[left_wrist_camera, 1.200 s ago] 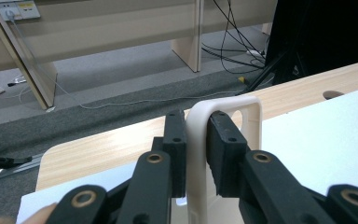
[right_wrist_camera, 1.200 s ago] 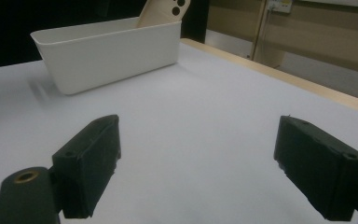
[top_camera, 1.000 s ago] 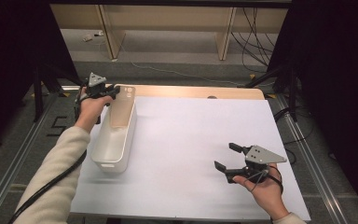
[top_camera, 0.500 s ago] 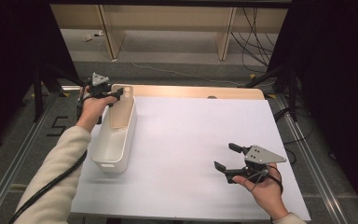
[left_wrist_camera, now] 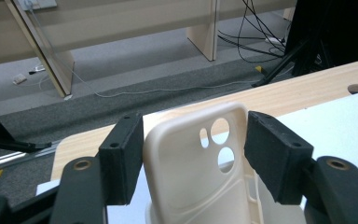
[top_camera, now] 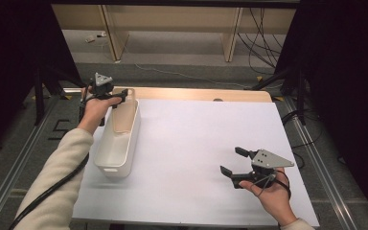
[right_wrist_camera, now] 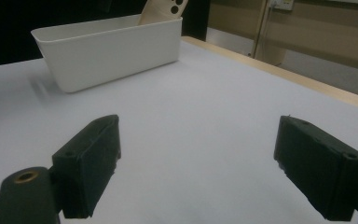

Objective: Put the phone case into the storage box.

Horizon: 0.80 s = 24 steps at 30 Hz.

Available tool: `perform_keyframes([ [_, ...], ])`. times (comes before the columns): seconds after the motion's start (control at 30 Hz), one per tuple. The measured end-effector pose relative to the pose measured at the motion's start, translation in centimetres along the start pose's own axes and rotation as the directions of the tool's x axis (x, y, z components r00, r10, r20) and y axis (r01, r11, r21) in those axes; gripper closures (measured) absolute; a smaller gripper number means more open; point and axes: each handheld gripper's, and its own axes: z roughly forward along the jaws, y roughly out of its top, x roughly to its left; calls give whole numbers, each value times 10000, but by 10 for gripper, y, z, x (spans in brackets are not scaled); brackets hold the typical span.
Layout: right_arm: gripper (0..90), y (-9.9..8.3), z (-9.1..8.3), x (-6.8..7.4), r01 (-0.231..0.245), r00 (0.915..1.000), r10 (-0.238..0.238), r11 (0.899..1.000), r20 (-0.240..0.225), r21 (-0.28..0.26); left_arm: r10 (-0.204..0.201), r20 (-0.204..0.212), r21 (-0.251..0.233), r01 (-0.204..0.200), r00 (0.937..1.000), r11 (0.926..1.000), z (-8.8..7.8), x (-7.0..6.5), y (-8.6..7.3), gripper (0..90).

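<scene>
A cream phone case with camera holes stands tilted in the far end of a white bin, leaning on its end wall. My left gripper sits over that end. In the left gripper view the phone case stands between the pads. The jaws have just been opening: a gap shows at the right pad and the left pad sits close beside the case, so they no longer squeeze it. My right gripper rests open near the front right, nothing between its fingers. From there the bin and case show far off.
A white sheet covers most of the wooden table, which has a small hole at its far edge. Beyond the table are shelf legs and cables on a grey floor. Black curtains flank both sides.
The left jaws have spread apart from the phone case, which stays leaning in the bin. Neither hand has shifted.
</scene>
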Motion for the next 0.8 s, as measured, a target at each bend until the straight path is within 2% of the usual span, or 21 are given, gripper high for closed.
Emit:
perform_keyframes([
  [0.1,158,0,0,1,-113,9999,113,9999,16,0,-44,14,-132,44,10000,9999,-3,1,3,374],
  [0.17,158,0,1,0,-3,10000,3,10000,73,-55,-163,-97,-301,160,9998,9994,-6,1,5,394],
  [0.3,158,0,1,0,-3,10000,4,10000,79,-59,-379,-429,-570,354,9984,9977,-12,5,6,567],
  [0.33,158,0,1,0,-6,10000,7,10000,75,-51,-383,-569,-655,346,9976,9973,-14,6,6,649],
  [0.37,158,0,1,0,1,10000,-1,10000,79,-57,-400,-664,-645,357,9970,9973,-15,7,6,725],
  [0.4,158,0,1,0,3,10000,-3,10000,80,-55,-353,-952,-504,306,9948,9983,-17,9,5,790],
  [0.47,158,-1,1,0,2,10000,-2,10000,69,-60,-329,-1104,-251,303,9933,9992,-17,11,3,872],
  [0.63,158,-1,2,0,-25,10000,25,9998,9,-198,-278,-1280,376,329,9914,9988,-11,14,-4,897],
  [0.7,159,-1,0,1,-199,9998,200,9996,-26,207,-242,-1322,590,322,9909,9977,-8,14,-7,898],
  [0.73,158,-1,1,0,-36,10000,36,9999,1,104,-225,-1283,644,310,9915,9974,-7,15,-8,897],
  [0.8,159,-1,1,0,-44,10000,44,10000,13,86,-212,-1237,756,307,9921,9967,-4,16,-10,898],
])
